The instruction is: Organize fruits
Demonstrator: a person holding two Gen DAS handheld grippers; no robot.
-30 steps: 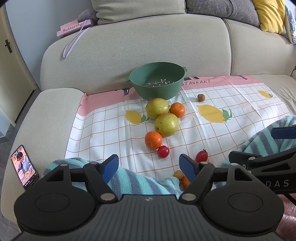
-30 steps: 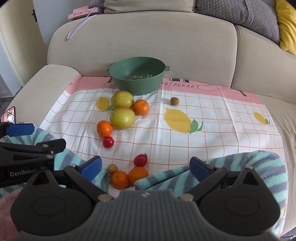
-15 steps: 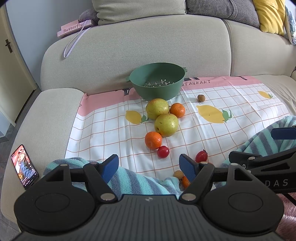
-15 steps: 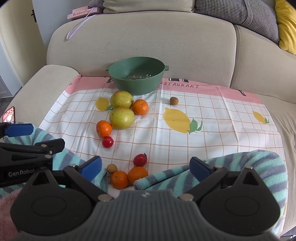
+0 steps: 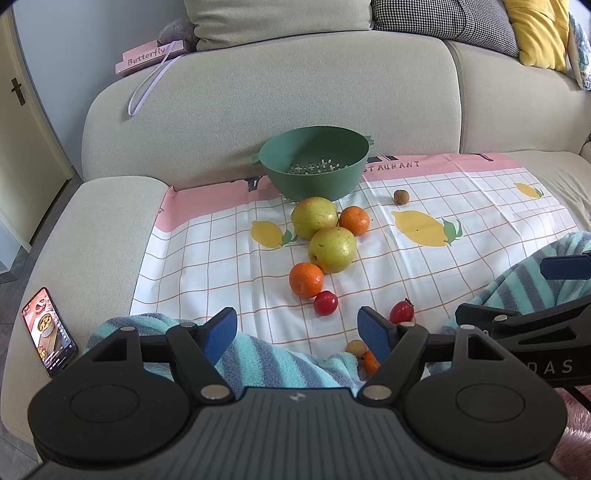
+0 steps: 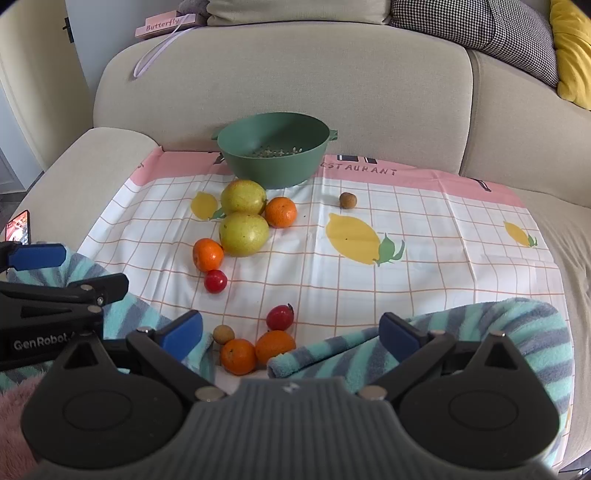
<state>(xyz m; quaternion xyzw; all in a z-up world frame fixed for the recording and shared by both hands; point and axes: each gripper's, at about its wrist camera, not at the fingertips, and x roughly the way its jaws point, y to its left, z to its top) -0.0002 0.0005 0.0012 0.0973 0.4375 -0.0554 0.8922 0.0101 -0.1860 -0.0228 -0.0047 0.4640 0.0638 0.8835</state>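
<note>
A green colander (image 5: pixel 314 168) (image 6: pixel 273 147) stands at the back of a lemon-print cloth (image 5: pixel 461 210) on the sofa. In front of it lie two yellow-green pears (image 5: pixel 331 249) (image 6: pixel 243 233), oranges (image 5: pixel 306 279) (image 6: pixel 207 254), red tomatoes (image 5: pixel 325 302) (image 6: pixel 280 316) and small brown fruits (image 5: pixel 401 196) (image 6: pixel 347 199). Two more oranges (image 6: pixel 238 356) sit at the cloth's near edge. My left gripper (image 5: pixel 297 330) is open and empty above the near edge. My right gripper (image 6: pixel 291 332) is open and empty, near those oranges.
A striped teal towel (image 5: pixel 258 360) (image 6: pixel 480 332) lies along the near edge under both grippers. A lit phone (image 5: pixel 48 332) rests on the left sofa arm. A pink box (image 5: pixel 147 57) and cushions (image 6: pixel 480 22) sit on the sofa back.
Both grippers have stayed almost still and open. Only the picture on the phone screen has changed.
</note>
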